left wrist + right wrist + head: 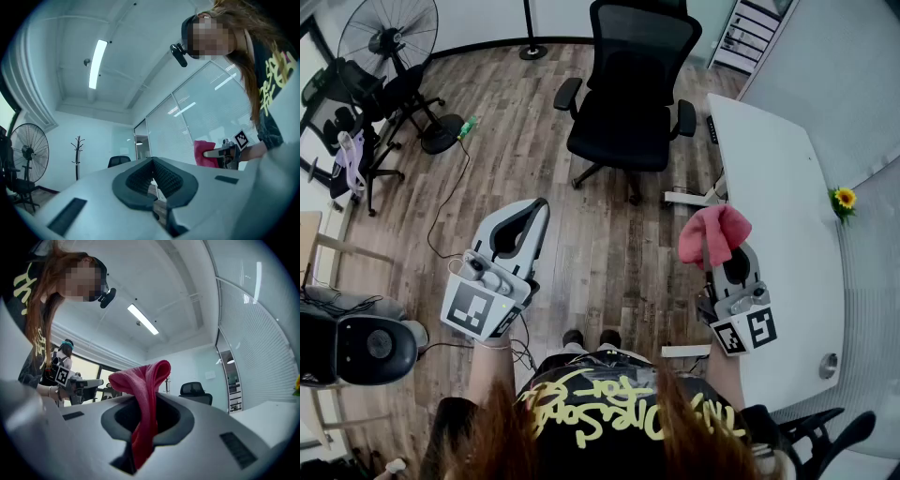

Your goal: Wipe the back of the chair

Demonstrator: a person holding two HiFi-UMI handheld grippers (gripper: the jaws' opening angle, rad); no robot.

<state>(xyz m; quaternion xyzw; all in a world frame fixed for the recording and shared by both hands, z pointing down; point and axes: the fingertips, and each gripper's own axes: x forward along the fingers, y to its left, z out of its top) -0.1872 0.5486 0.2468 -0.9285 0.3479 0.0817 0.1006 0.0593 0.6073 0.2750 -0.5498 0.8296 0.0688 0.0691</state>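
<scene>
- the left gripper is held up over the wood floor. its jaws are closed together with nothing in them; you can see this best in the left gripper view.
- the right gripper is held up by the desk's near left edge. its jaws are pinched tight on a pink cloth.
- in the right gripper view the cloth runs down between the jaws of the gripper and folds over in a loop on top.
- the black chair stands on the floor in front of the person, close to the desk's far left corner. its seat faces the person and its back is on the far side.
- both grippers are well apart from the chair, and the cloth does not touch it.
- the white desk is on the person's right. a small yellow flower sits at its right edge.
- a white rack of shelves stands past the desk's far end. i cannot tell what is in it.
- a big black fan stands on the floor far off to the left.
</scene>
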